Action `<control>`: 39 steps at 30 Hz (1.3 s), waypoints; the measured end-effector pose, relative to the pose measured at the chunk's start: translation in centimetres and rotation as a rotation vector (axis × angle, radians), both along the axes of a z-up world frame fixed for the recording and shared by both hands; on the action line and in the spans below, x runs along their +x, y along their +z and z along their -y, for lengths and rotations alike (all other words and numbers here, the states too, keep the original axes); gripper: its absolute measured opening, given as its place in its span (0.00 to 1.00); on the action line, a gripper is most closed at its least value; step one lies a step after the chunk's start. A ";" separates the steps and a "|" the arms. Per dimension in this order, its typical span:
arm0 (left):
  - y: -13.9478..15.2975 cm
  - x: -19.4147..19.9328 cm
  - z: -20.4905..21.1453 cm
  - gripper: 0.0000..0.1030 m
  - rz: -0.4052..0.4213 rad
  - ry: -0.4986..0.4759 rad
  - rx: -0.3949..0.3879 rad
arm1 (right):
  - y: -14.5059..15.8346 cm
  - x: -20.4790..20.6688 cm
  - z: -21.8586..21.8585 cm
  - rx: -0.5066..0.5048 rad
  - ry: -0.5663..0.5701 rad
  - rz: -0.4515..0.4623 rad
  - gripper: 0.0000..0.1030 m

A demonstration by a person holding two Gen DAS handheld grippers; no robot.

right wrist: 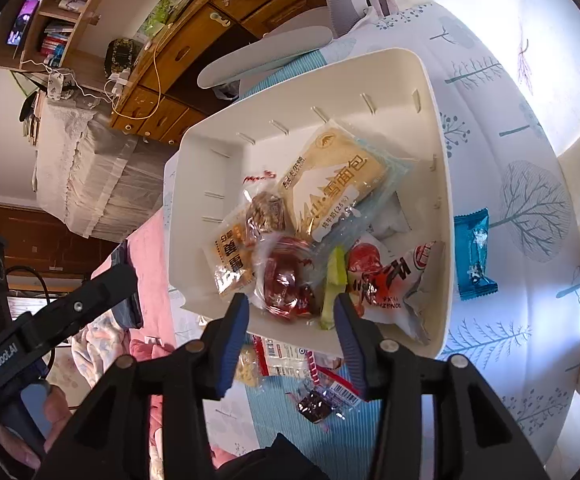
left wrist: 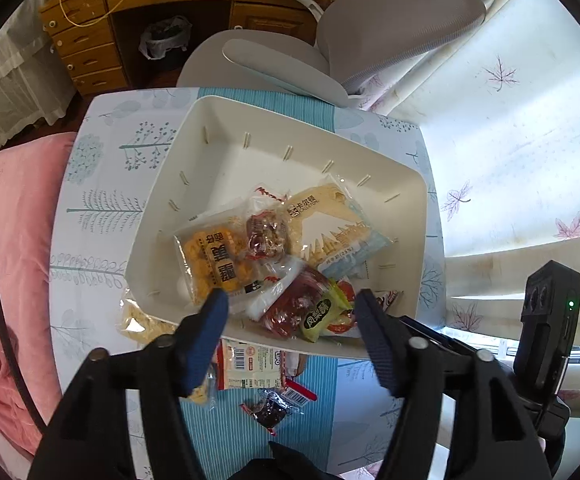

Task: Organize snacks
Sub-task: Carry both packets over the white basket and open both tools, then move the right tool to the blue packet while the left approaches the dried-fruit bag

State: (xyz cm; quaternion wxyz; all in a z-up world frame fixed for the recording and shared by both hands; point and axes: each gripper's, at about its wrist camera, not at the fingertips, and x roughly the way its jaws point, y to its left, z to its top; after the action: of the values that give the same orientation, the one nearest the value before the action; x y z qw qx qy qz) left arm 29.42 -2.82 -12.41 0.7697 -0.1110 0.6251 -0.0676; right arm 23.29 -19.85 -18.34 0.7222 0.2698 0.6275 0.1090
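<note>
Left gripper (left wrist: 290,304) open, empty | right gripper (right wrist: 290,312) part open, empty | snacks piled in white bin (left wrist: 250,120) on surface (left wrist: 102,200) | risk: dark packet (right wrist: 314,404) (loose outside) slips when pinched, crinkly wrapper

Bright daylight from the right; glare on curtains (left wrist: 530,128), strong fisheye edges.

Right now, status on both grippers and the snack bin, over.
Left gripper open, empty. Right gripper open, empty. White plastic bin part filled. Blue foil packet and small dark wrapped snack on table, outside bin.
</note>
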 end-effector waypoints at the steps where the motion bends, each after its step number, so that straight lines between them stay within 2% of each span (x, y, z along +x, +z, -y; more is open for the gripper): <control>1: 0.1 -0.1 -0.1 0.68 0.000 0.001 0.002 | 0.2 -0.2 0.0 0.002 -0.002 0.002 0.47; 3: 0.2 -0.5 -0.2 0.70 -0.003 -0.001 0.004 | 0.4 -0.5 0.0 0.005 -0.005 0.008 0.52; 8: 0.4 -2.1 -0.9 0.75 -0.005 -0.011 -0.008 | 1.0 -1.6 -0.4 0.000 -0.017 0.008 0.57; 17: 1.5 -7.7 -3.9 0.75 0.008 -0.047 -0.056 | 3.5 -6.3 -2.5 -0.041 -0.054 0.056 0.66; 29: 2.4 -16.6 -9.1 0.75 0.023 -0.075 -0.074 | 5.3 -14.6 -7.0 -0.094 -0.120 0.119 0.68; 39: 0.0 -20.8 -11.7 0.76 0.004 -0.035 -0.104 | 4.9 -20.5 -8.2 -0.180 -0.155 0.159 0.68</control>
State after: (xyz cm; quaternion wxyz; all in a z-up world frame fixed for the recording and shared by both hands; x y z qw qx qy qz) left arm 8.60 8.91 -12.42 0.7630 -0.1397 0.6208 -0.1135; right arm 2.80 -11.60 -13.45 0.7972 0.2423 0.5528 0.0173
